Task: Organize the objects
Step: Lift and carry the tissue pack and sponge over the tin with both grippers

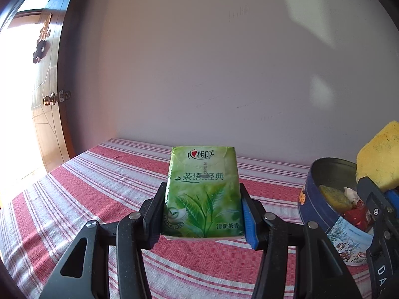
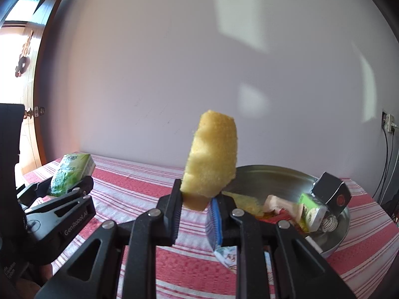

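My left gripper (image 1: 203, 199) is shut on a green tissue pack (image 1: 203, 191), held upright above the striped tablecloth (image 1: 99, 186); the same pack (image 2: 72, 173) and gripper (image 2: 68, 189) show at the left of the right wrist view. My right gripper (image 2: 195, 204) is shut on a yellow sponge (image 2: 212, 157), which stands up from the jaws over the near rim of a round blue cookie tin (image 2: 274, 177). In the left wrist view the sponge (image 1: 379, 159) and tin (image 1: 321, 199) sit at the far right. Inside the tin lie another sponge, packets, a small green box and a black box.
The table stands against a plain white wall (image 1: 224, 74). A wooden door with a brass knob (image 1: 48, 99) is at the left. A wall socket with cables (image 2: 387, 124) hangs at the right edge.
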A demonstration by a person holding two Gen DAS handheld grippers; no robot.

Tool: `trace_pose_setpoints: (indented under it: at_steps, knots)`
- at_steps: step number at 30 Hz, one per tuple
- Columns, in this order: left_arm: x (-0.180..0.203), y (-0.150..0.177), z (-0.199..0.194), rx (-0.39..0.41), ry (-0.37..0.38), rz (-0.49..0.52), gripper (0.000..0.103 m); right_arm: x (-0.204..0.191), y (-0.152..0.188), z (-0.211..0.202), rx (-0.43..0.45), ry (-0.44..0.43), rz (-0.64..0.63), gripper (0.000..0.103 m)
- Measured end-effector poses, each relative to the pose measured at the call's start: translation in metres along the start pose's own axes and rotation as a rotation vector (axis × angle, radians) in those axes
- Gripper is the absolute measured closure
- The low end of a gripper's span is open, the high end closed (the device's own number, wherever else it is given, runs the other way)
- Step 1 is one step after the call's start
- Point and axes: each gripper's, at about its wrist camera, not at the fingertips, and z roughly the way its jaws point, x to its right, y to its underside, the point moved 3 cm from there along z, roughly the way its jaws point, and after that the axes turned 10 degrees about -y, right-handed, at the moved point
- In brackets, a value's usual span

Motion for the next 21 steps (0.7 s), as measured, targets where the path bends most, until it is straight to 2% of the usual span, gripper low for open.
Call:
trace_pose_setpoints:
  at_steps: [7,8,21]
  knots:
    - [0.026,-0.014,-0.021,0.043,0.036,0.008,0.048,0.011,-0.001,-0.018,0.038,0.007,0.004,0.082]
    - [0.03,-0.015,-0.024,0.049,0.04,0.009,0.048,0.031,-0.005,-0.019,0.043,0.011,0.008,0.082]
    - [0.082,-0.033,-0.048,0.108,0.101,0.056,0.048,0.068,-0.012,-0.048,0.09,0.083,0.061,0.082]
